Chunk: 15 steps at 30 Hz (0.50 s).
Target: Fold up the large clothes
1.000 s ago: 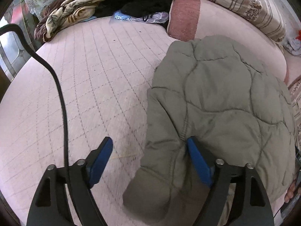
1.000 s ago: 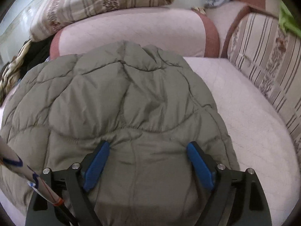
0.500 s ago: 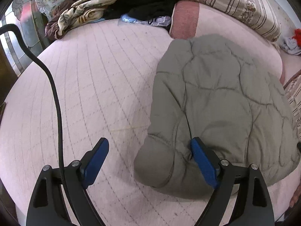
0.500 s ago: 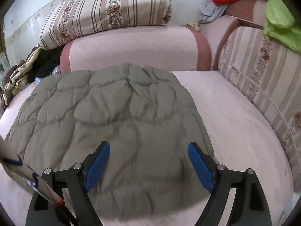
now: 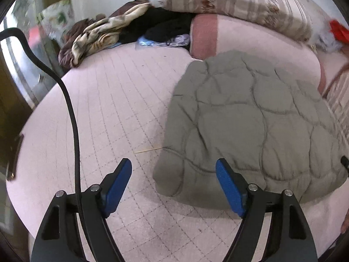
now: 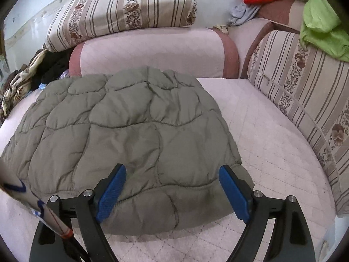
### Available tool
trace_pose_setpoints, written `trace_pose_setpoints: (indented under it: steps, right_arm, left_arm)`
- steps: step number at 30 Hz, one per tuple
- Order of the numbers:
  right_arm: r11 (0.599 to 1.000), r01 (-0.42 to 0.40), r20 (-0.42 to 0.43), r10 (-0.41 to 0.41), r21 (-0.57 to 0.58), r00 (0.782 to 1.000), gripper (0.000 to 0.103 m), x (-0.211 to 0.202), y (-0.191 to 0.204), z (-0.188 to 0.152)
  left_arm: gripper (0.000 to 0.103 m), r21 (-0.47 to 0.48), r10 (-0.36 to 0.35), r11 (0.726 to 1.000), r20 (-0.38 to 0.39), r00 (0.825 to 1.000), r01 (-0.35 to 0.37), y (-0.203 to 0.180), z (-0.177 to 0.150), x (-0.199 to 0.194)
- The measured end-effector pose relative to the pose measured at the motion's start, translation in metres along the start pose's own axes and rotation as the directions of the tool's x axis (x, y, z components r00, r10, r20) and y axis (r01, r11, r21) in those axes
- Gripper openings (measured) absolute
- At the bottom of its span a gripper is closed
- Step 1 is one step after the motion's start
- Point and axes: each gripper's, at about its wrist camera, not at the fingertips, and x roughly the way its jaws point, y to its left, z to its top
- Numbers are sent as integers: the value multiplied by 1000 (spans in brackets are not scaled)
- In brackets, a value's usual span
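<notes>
Left wrist view: quilted jacket (image 5: pixel 250 126) lay folded on the pink sofa seat (image 5: pixel 104 113), from 12 to 3 o'clock.
Left gripper (image 5: pixel 173 185) and right gripper (image 6: pixel 172 193) both gaped wide, empty, off the fabric. Folding looked nearly done; perhaps one more fold or tidying remained. Sleeves and underside layers were hidden, clothes pile (image 5: pixel 98 37) at 11 o'clock blurred.
</notes>
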Motion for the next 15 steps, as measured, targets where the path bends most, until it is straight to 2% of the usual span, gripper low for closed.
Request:
trace_pose_setpoints:
  steps: [4, 6, 8, 12, 14, 15]
  right_arm:
    - [1000, 6, -78, -4, 28, 997, 91, 26, 1, -11]
    - [1000, 17, -79, -15, 22, 997, 91, 25, 2, -9]
    - [1000, 19, -57, -18, 15, 998, 90, 13, 5, -1]
    - [997, -73, 40, 73, 1, 997, 87, -15, 33, 19]
    - [992, -123, 56, 124, -25, 991, 84, -16, 53, 29]
    - [983, -175, 41, 177, -53, 983, 79, -12, 71, 35]
  left_arm:
    - [79, 43, 37, 998, -43, 998, -36, -11, -4, 20]
    - [79, 36, 36, 999, -47, 998, -34, -10, -3, 18]
    - [79, 9, 2, 1000, -33, 999, -2, -7, 1, 6]
    - [79, 5, -52, 999, 12, 999, 52, -19, 11, -8]
    - [79, 34, -57, 998, 14, 998, 56, -33, 19, -3]
    - [79, 44, -49, 998, 12, 999, 48, -38, 21, 0]
